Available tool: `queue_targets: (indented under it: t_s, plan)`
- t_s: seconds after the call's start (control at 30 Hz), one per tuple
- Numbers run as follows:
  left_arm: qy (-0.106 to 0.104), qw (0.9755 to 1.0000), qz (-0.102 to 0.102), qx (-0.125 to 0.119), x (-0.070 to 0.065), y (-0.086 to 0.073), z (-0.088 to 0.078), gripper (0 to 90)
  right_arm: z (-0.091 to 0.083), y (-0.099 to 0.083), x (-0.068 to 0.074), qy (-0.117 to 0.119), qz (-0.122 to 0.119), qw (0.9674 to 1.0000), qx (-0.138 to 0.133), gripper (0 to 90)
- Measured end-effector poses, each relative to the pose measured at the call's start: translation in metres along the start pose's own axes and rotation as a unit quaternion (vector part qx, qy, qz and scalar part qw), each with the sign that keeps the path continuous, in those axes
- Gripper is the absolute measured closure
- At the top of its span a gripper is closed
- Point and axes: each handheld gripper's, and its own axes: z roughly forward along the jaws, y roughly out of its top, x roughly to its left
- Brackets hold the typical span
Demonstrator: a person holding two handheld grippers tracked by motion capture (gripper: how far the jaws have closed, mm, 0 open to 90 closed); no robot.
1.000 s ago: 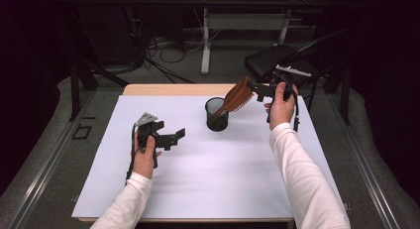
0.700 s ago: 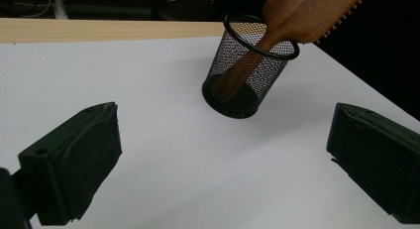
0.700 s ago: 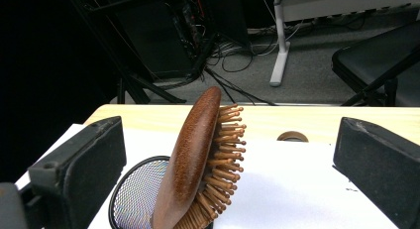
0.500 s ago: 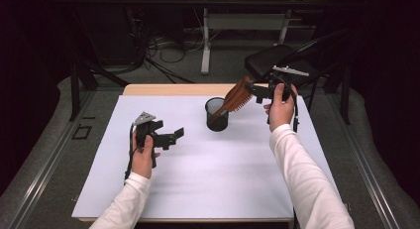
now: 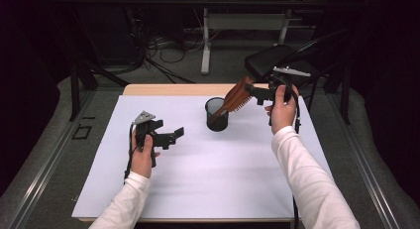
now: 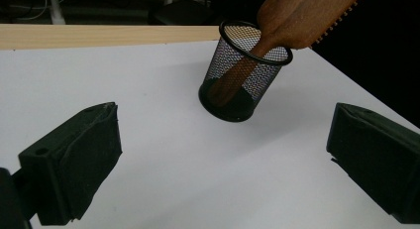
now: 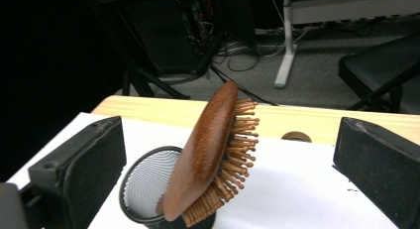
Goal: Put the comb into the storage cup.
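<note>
— Where's the hairbrush (image 5: pixel 237 96) sitting?

— Handle down in the mesh cup (image 5: pixel 217 115) at the far middle of the white mat (image 5: pixel 198 174), head leaning out toward my right gripper (image 5: pixel 258 93). My jaws there stand wide apart, holding nothing.

— And your left gripper (image 5: pixel 171 138)?

— Also wide open, empty, well apart from the cup.

— What could go wrong?

— I judge the cup may tip: the brush head overhangs the rim, and any nudge from my jaws would topple it.

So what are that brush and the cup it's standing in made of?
The brush looks like wood: reddish-brown, smooth with a slight sheen, and its pins seem wooden too. The cup looks like black metal mesh, since you can see the handle through its wall, with a solid rim; it could be coated wire.
</note>
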Motion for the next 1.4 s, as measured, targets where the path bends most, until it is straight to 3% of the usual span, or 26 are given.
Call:
queue_targets:
  t_s: [0.27, 0.63, 0.83, 1.1, 1.27, 1.4]
  plan:
    - [-0.004, 1.0000, -0.001, -0.005, -0.001, 0.004, -0.008, 0.5, -0.017, -0.003, 0.004, 0.010, -0.020, 0.9997, 0.007, 0.0]
    - [-0.016, 0.9998, 0.003, 0.008, -0.005, 0.009, -0.011, 0.5, -0.043, -0.017, 0.010, 0.041, -0.038, 0.9979, 0.033, 0.0]
    - [-0.019, 0.9997, 0.004, 0.014, -0.006, 0.010, -0.012, 0.5, -0.052, -0.031, 0.010, 0.050, -0.049, 0.9960, 0.056, 0.0]
    - [-0.019, 0.9988, 0.023, 0.038, -0.006, 0.010, -0.014, 0.4, -0.058, -0.050, 0.012, 0.059, -0.067, 0.9933, 0.074, 0.0]
    - [-0.019, 0.9981, 0.035, 0.046, -0.004, 0.009, -0.024, 0.4, -0.063, -0.062, 0.011, 0.065, -0.073, 0.9920, 0.080, 0.0]
    - [-0.019, 0.9982, 0.032, 0.046, 0.001, 0.005, -0.034, 0.4, -0.066, -0.072, 0.007, 0.062, -0.076, 0.9920, 0.079, 0.0]
